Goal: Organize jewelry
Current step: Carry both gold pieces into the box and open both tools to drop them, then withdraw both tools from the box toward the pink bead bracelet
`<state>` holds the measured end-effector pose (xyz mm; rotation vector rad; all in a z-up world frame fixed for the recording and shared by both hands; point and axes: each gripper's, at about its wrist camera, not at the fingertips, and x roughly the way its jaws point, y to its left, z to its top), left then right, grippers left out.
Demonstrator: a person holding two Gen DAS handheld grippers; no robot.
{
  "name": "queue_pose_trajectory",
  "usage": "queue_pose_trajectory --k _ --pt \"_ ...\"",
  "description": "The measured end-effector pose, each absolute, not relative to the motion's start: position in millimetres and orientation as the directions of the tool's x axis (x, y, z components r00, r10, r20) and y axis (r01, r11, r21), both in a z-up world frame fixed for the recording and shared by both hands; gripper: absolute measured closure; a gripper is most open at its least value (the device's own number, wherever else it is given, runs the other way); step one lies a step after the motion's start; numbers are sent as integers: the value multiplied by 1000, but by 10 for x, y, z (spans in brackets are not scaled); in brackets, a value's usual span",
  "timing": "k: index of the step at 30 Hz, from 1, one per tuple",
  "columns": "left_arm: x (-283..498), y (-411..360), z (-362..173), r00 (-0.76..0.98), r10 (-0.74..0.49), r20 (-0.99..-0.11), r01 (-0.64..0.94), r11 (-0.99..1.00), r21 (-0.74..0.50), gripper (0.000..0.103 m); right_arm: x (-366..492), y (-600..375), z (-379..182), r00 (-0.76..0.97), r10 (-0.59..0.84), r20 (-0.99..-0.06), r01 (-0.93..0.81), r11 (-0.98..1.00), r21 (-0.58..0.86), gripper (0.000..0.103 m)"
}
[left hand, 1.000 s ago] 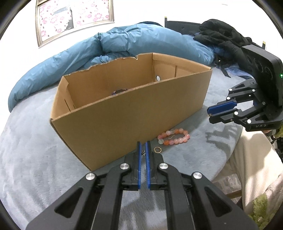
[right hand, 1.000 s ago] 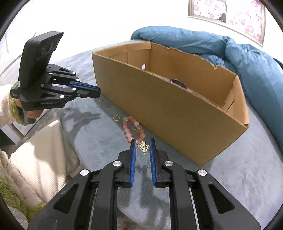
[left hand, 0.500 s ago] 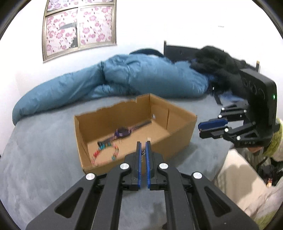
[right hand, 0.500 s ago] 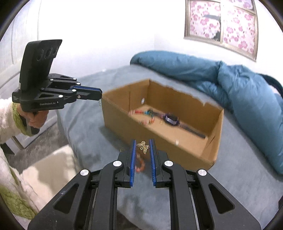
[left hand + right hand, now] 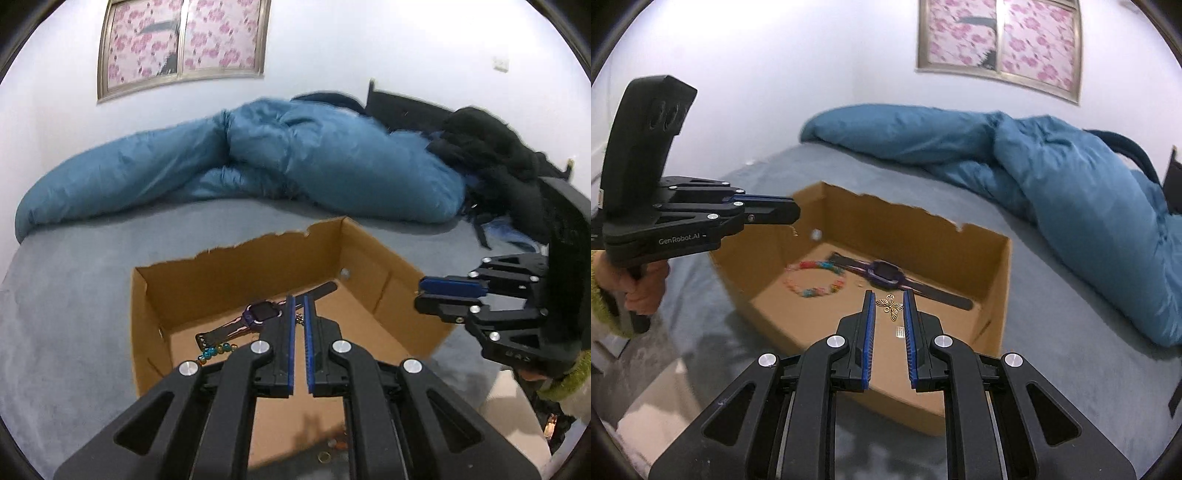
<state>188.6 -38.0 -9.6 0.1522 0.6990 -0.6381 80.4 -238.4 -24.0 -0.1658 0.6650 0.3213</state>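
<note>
The left gripper (image 5: 299,306) hangs over the box (image 5: 147,332), fingers pinching a small chain (image 5: 300,317). The right gripper (image 5: 889,306), fingers slightly spread, pinches a butterfly charm (image 5: 890,305) above the near rim. Watch (image 5: 886,277) and bracelet (image 5: 816,288) lie inside.

My left gripper (image 5: 299,306) points forward and slightly down, its blue-lined fingers (image 5: 290,343) nearly parallel with only a thin slit between them; something tiny seems pinched at the tips, though I cannot make it out. My left hand (image 5: 639,284) wraps the grip below, a green cuff at the wrist. My right gripper (image 5: 889,308) is level with it on the right, fingers (image 5: 868,339) drawn in but with a wider gap, the pads squeezing a small flat piece between their tips.
</note>
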Motion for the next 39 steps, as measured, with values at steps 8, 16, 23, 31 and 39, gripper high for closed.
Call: queue_pose_trajectory --k 8,16,23,31,39 --pt "2143 -529 -382 539 -445 -715 561 823 -89 95 1102 -2497 -510 692 182 -698 -258 966 -3 85" --pt "2053 -464 -376 554 -423 -717 552 832 -65 65 1001 -2474 -450 731 201 -652 -246 969 23 62" --pt "1797 -352 -169 607 -416 -677 551 834 -18 58 829 -2546 -321 758 226 -612 -243 968 57 59" --pt "1253 -221 -26 631 -437 -641 591 806 34 57 433 -2696 -138 777 290 -558 -303 950 73 59" --pt "851 18 -153 595 -462 -658 599 800 -20 57 3 -2665 -173 743 327 -584 -389 921 21 59"
